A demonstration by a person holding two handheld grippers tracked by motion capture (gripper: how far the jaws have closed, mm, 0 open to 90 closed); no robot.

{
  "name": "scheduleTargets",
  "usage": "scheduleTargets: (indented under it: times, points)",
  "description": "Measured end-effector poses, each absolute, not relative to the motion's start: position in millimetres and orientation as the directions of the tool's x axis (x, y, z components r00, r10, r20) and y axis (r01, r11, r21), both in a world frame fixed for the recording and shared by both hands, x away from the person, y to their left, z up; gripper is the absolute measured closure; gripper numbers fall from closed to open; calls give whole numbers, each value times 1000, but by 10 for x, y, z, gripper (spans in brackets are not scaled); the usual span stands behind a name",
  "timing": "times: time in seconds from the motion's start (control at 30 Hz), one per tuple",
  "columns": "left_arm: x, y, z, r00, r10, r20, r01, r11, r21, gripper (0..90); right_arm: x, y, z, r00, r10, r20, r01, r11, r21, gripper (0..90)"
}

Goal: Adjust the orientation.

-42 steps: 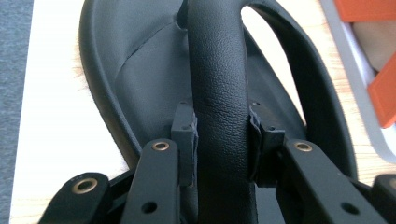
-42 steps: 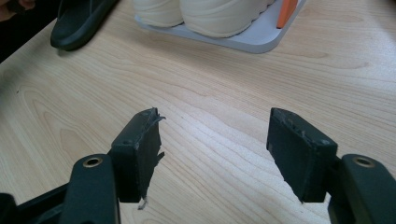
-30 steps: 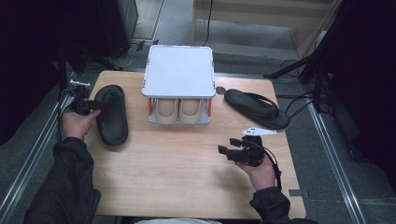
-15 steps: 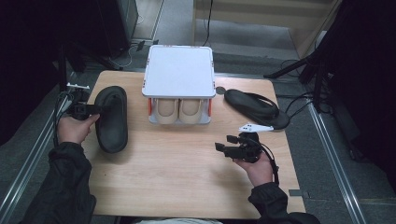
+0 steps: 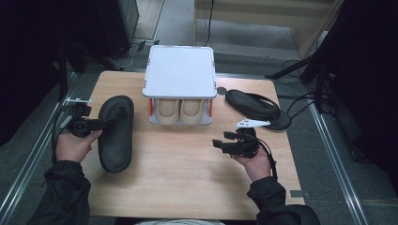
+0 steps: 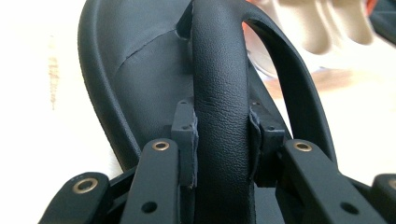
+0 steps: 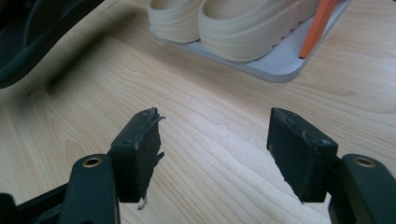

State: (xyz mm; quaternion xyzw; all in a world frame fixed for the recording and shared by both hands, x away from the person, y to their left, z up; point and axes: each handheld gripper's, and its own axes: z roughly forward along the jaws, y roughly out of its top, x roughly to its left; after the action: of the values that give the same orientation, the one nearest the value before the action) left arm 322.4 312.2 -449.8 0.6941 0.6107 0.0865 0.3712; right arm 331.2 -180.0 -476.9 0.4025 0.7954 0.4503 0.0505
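Black flip-flop sandal (image 5: 115,133): matte sole, smooth strap (image 6: 219,93) uppermost, lengthwise at the table's (image 5: 187,178) left side, strap clamped in the left tongs (image 5: 96,124).

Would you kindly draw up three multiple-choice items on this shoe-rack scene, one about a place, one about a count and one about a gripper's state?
1. Where does the other black sandal lie?
A. right of the rack
B. on top of the rack
C. on the floor

2. How many beige shoes stand on the rack's lower shelf?
A. one
B. two
C. four

3. What is the left gripper doing?
A. hanging open over bare wood
B. clamping the strap of a black sandal
C. gripping a beige shoe

Answers:
1 A, in the high view it rests on the table by the rack's right side.
2 B, two toes show side by side.
3 B, in the left gripper view both pads press the strap.
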Motion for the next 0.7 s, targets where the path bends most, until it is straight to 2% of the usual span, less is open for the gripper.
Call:
scheduleTargets:
  times: [0.43, 0.7]
  points:
    - [2746, 2681, -4498, 327, 877, -351, 772, -34, 635, 687, 3386, -1696, -4757, -696, 665, 270, 579, 298, 759, 352]
    - [2597, 2403, -4537, 388, 845, -367, 769, -77, 635, 686, 3389, -1687, -4756, -697, 666, 267, 579, 303, 757, 352]
